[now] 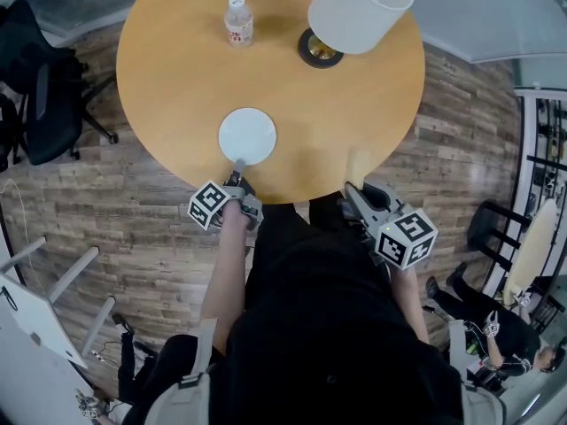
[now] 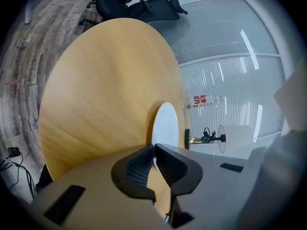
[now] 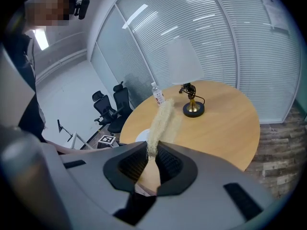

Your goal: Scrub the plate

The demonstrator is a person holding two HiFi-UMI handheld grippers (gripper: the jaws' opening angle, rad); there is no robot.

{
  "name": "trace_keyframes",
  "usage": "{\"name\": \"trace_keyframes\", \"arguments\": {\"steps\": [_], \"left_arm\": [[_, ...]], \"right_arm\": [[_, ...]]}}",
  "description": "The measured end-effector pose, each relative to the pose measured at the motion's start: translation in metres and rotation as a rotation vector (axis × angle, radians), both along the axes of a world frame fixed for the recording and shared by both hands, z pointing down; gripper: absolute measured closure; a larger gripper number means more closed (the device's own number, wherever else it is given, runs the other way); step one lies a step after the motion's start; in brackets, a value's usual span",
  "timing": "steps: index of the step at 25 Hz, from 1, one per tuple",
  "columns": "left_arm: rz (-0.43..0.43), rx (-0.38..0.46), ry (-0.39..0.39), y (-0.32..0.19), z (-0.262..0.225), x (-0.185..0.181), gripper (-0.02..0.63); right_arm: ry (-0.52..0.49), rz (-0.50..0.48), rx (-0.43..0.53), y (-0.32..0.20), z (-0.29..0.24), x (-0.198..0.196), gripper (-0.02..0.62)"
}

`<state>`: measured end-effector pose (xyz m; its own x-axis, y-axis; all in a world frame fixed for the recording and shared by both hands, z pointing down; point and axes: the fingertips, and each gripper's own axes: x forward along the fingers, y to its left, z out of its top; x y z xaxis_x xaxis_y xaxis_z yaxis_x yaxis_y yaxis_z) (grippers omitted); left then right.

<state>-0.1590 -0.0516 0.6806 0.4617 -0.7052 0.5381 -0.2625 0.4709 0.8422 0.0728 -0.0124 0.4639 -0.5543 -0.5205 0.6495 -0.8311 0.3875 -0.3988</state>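
A white plate (image 1: 247, 135) lies near the front edge of the round wooden table (image 1: 177, 69). My left gripper (image 1: 237, 170) reaches over that edge and is shut on the plate's near rim. In the left gripper view the plate (image 2: 166, 124) runs edge-on into the closed jaws of the left gripper (image 2: 154, 153). My right gripper (image 1: 351, 193) hovers at the table's front right edge, shut on the wooden handle of a scrub brush (image 1: 359, 164). In the right gripper view the brush (image 3: 161, 119) sticks out of the right gripper (image 3: 149, 153), its pale bristles pointing over the table.
A water bottle (image 1: 238, 21) stands at the far side of the table, beside a lamp (image 1: 359, 9) with a white shade and round base. Black office chairs (image 1: 40, 87) stand at the left. Another person (image 1: 496, 326) is at the lower right on the wooden floor.
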Motion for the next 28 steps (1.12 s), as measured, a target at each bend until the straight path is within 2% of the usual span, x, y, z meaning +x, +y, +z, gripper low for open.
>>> {"name": "trace_keyframes", "arguments": {"steps": [6, 15, 21, 28], "left_arm": [[0.023, 0.068, 0.015, 0.001, -0.020, 0.006, 0.583], [0.086, 0.139, 0.016, 0.005, -0.043, 0.004, 0.586], [0.110, 0.119, 0.023, 0.020, -0.042, 0.005, 0.586], [0.149, 0.117, 0.013, 0.037, -0.047, 0.013, 0.586]], "right_arm": [[-0.027, -0.042, 0.016, -0.001, 0.001, -0.010, 0.549], [-0.035, -0.178, 0.029, -0.005, 0.014, -0.047, 0.549], [0.085, -0.457, 0.004, -0.011, 0.063, -0.101, 0.549], [0.261, -0.777, -0.080, 0.010, 0.126, -0.155, 0.549]]}}
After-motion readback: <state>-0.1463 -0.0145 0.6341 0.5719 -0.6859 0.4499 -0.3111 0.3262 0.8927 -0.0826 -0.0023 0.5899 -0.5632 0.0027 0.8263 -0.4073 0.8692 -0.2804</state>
